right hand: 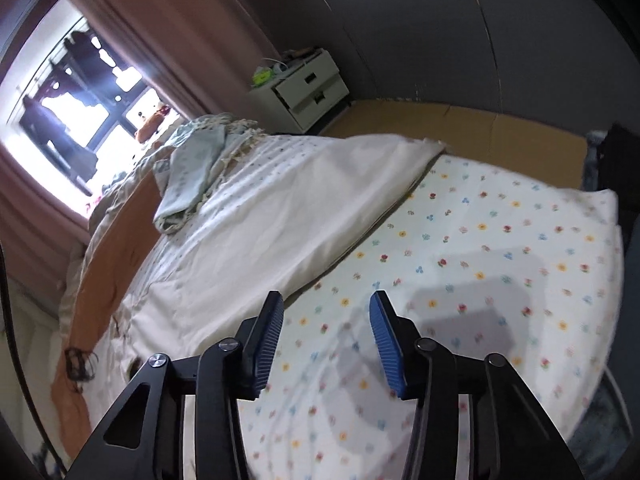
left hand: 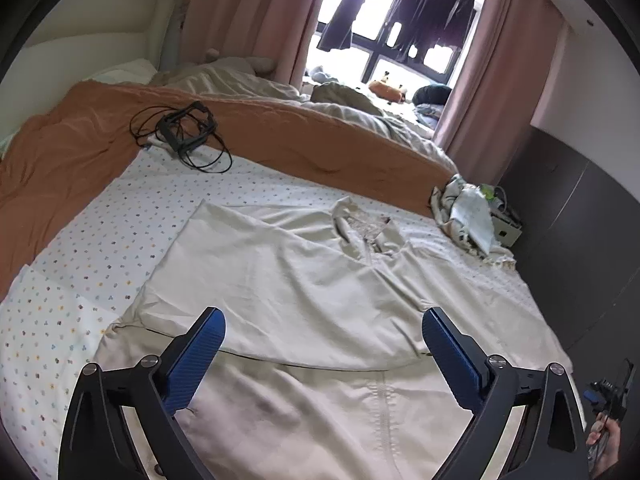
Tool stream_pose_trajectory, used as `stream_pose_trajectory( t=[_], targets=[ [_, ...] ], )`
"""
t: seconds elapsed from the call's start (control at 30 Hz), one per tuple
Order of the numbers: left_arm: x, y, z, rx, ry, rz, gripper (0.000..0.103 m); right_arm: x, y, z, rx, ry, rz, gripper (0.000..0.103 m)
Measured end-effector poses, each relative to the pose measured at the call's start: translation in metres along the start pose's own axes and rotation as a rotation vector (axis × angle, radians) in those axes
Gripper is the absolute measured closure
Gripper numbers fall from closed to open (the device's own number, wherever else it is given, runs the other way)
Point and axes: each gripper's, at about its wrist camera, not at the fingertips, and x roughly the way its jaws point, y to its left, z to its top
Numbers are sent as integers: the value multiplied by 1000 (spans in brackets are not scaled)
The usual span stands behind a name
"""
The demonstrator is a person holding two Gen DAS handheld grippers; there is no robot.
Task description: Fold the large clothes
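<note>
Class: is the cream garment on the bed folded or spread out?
Spread out: the cream garment lies flat across the flowered sheet, only its lower edge turned over.

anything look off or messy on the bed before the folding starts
Yes. A black tangle of cables lies loose on the orange blanket's edge, and a crumpled pale cloth bundle sits at the far corner. The cream garment lies spread, wrinkled near its collar.
</note>
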Motion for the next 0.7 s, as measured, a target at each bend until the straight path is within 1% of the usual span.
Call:
stream_pose_trajectory(
  t=[0.13, 0.27, 0.3, 0.37, 0.53, 0.63, 0.7],
  targets=[
    [12, 7, -4, -17, 9, 36, 5, 33, -12, 13, 26, 17, 16, 57],
    [22, 13, -8, -23, 27, 70, 5, 65, -22, 23, 42, 31, 12, 58],
    [25, 15, -9, -21, 32, 82, 5, 71, -24, 24, 48, 35, 13, 59],
    [29, 16, -10, -17, 39, 101, 5, 86, -28, 27, 61, 44, 22, 65],
    [34, 20, -12, -17, 46, 130, 5, 112, -38, 35, 88, 46, 15, 66],
    [36, 20, -13, -10, 46, 145, 5, 121, -42, 38, 105, 32, 24, 73],
    [38, 22, -12, -9, 51, 157, 5, 125, -43, 40, 100, 25, 27, 75]
  ],
)
